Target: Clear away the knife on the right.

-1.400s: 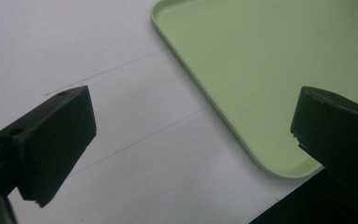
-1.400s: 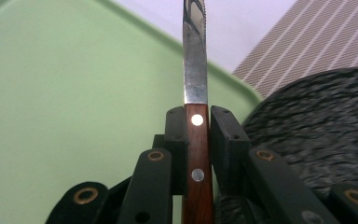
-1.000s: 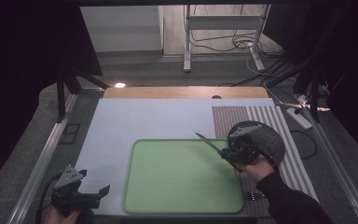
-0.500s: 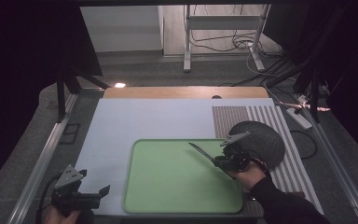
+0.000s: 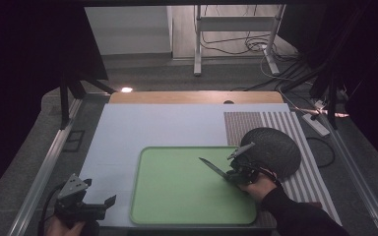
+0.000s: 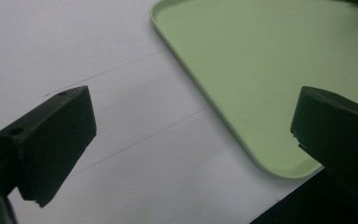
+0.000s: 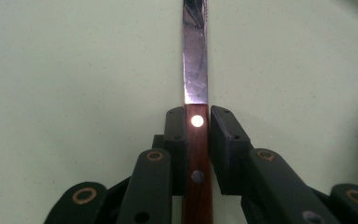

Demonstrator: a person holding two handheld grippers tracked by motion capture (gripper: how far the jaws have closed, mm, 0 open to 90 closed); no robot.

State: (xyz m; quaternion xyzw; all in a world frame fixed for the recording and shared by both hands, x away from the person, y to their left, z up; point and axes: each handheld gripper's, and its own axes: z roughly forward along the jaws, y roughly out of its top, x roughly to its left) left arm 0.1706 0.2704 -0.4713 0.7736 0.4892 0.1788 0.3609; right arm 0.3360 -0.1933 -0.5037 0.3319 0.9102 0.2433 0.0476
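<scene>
A knife (image 5: 212, 167) with a reddish wooden handle and a steel blade is held just above the green tray (image 5: 177, 201). Its blade points left and away over the tray's right half. My right gripper (image 5: 232, 176) is shut on the handle. In the right gripper view the two pads clamp the handle of the knife (image 7: 196, 70) on both sides, with the right gripper (image 7: 197, 122) over the pale green tray (image 7: 74, 70). My left gripper (image 5: 107, 205) hovers open at the near left, jaws wide apart. The left gripper (image 6: 191, 140) holds nothing, above the white mat beside the tray's corner (image 6: 279, 163).
A dark round dish-like thing (image 5: 271, 150) lies on a striped mat (image 5: 246, 125) just right of the tray, close behind my right hand. A white mat (image 5: 142, 128) covers the table's left and far part. Cables and a stand lie on the floor beyond the table.
My right gripper has carried the knife left, nearer and lower, from over the dark round thing to over the tray's right half. The left gripper has stayed put.
</scene>
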